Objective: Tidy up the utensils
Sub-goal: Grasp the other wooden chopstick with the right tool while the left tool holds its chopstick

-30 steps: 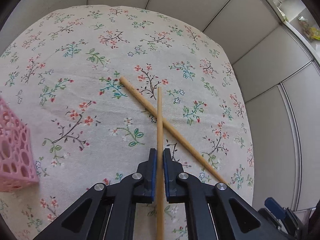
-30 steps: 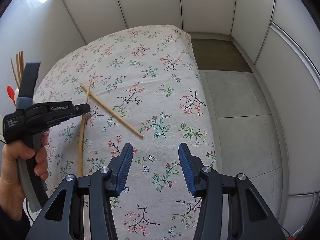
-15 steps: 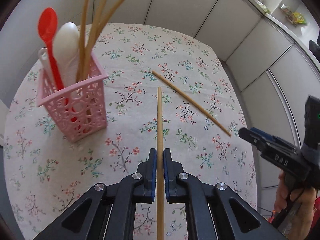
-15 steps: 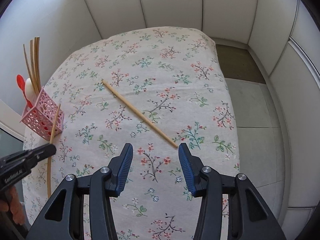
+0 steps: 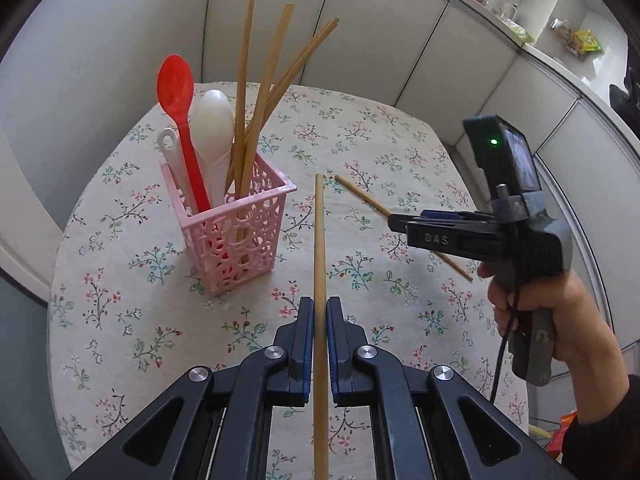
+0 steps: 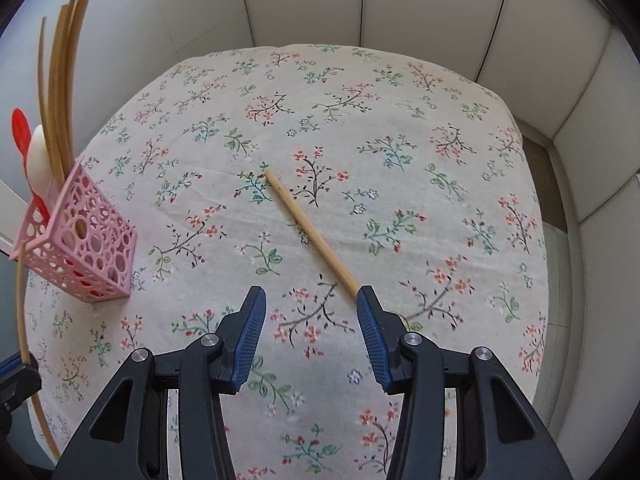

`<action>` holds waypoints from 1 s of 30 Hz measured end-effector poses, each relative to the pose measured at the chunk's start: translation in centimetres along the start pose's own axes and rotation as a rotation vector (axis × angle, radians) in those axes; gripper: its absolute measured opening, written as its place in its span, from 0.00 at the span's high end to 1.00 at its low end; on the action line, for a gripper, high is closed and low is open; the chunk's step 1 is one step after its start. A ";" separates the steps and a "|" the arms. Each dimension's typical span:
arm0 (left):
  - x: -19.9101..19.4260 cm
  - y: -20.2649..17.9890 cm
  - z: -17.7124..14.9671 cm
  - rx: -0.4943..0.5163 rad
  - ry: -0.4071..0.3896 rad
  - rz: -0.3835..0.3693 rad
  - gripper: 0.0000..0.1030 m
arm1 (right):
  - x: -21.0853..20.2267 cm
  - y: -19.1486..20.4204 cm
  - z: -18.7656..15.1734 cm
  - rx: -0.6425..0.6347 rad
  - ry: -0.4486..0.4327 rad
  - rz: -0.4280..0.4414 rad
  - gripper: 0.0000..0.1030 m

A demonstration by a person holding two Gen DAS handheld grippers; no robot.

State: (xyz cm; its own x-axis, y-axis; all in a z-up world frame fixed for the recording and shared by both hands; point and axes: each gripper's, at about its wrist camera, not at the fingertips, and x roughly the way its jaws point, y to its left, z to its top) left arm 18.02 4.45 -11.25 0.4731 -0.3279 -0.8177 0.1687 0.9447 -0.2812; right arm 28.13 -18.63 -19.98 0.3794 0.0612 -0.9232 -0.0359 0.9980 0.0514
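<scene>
Chopstick (image 5: 319,248), thin wooden, clenched in left gripper (image 5: 319,320), had lifted toward pink lattice plastic basket (image 5: 236,232); right gripper (image 6: 311,312), released, neared second wooden chopstick (image 6: 308,230) mid-worktop.

A floral tablecloth (image 6: 400,120) covers the table, with pale wall panels (image 6: 304,0) behind it.

One wooden chopstick (image 5: 319,240) pinched aloft beside the pink holder (image 5: 236,232), another chopstick (image 6: 310,232) flat on the cloth, seemingly untouched.
</scene>
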 end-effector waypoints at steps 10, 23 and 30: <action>0.5 0.4 0.3 -0.016 -0.001 0.001 0.94 | 4.4 0.7 4.2 -0.011 0.031 -0.016 0.52; 0.7 0.7 0.2 -0.028 -0.006 0.015 0.94 | 5.2 0.4 3.7 0.011 0.057 -0.020 0.90; -0.6 1.0 0.0 -0.022 -0.043 0.012 0.94 | -0.8 0.2 0.8 0.070 -0.048 0.026 0.93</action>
State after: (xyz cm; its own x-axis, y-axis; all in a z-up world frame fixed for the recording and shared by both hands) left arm 17.86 5.64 -11.05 0.5121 -0.3161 -0.7987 0.1441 0.9483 -0.2829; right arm 28.54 -18.42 -18.96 0.4227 0.0855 -0.9022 0.0182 0.9945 0.1027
